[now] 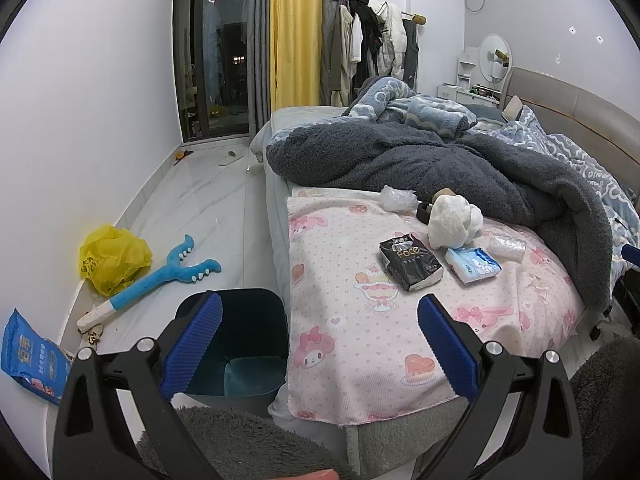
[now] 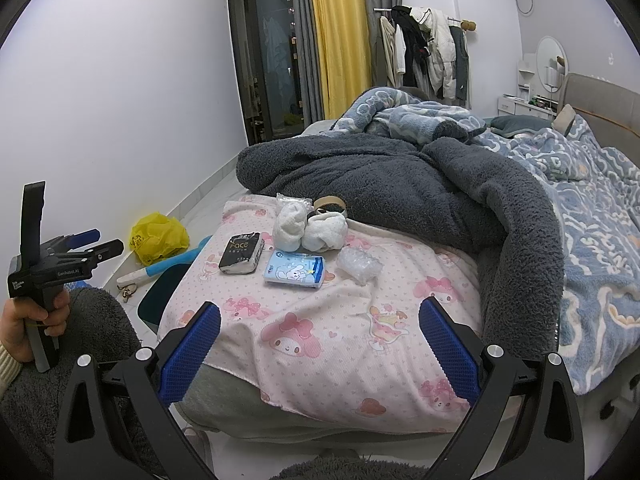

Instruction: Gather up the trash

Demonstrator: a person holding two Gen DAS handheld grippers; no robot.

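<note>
Left claw (image 1: 320, 344): jaws spread wide, nothing between them, held over the near edge of the bed and the dark bin (image 1: 240, 340) standing on the floor against the bed's side. Right claw (image 2: 320, 346): likewise wide open and empty, held above the pink cartoon-print blanket (image 2: 340, 340).

Trash lies on that blanket, well ahead of both claws: a black tissue pack (image 2: 241, 258), a blue-and-white tissue pack (image 2: 294, 272), crumpled white paper wads (image 2: 310, 226), a clear plastic wrapper (image 2: 358, 266) and a tape roll (image 2: 330, 204) touching the grey fleece blanket (image 2: 400, 184).

On the floor by the wall: a yellow plastic bag (image 1: 114, 260), a blue forked toy (image 1: 160, 276), a blue packet (image 1: 32, 356).
</note>
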